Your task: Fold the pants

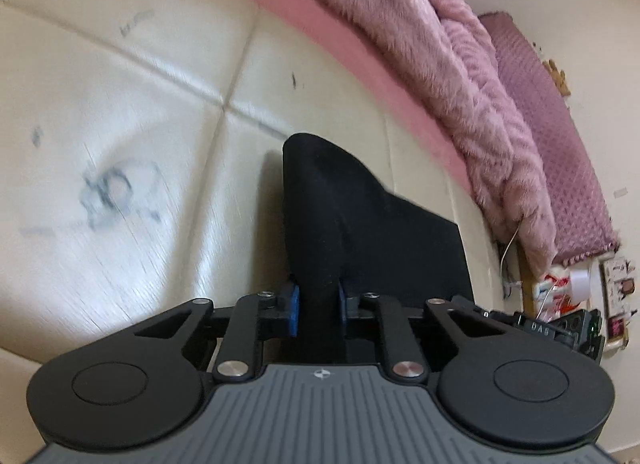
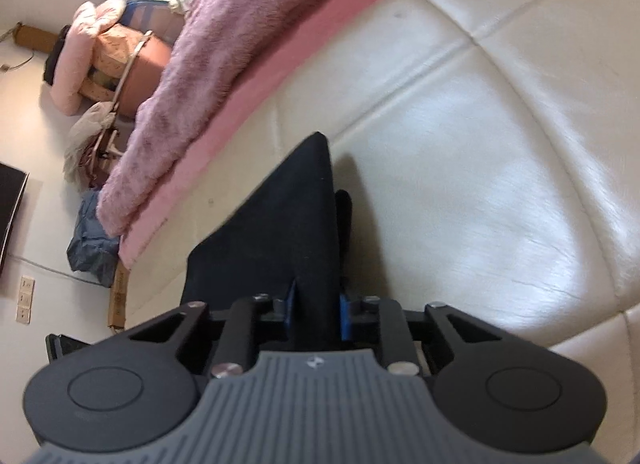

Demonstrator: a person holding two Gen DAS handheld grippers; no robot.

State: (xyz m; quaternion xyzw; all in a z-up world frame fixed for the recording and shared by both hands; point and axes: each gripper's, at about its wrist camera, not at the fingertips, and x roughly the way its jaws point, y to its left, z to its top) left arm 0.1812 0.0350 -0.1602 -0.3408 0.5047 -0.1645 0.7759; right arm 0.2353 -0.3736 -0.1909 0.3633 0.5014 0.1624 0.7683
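The black pants are pinched by the left gripper and the right gripper, fingers nearly closed on cloth, over the cream cushion.

Both the left gripper and the right gripper tilt downward over the cream cushion, their blue-padded fingers pinched tight on black pants.

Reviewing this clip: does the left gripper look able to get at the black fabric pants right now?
Yes, apparently: the left gripper is already shut on a raised fold of the black fabric pants, blue pads pressing both sides, over the cream leather cushion. Nothing blocks it.
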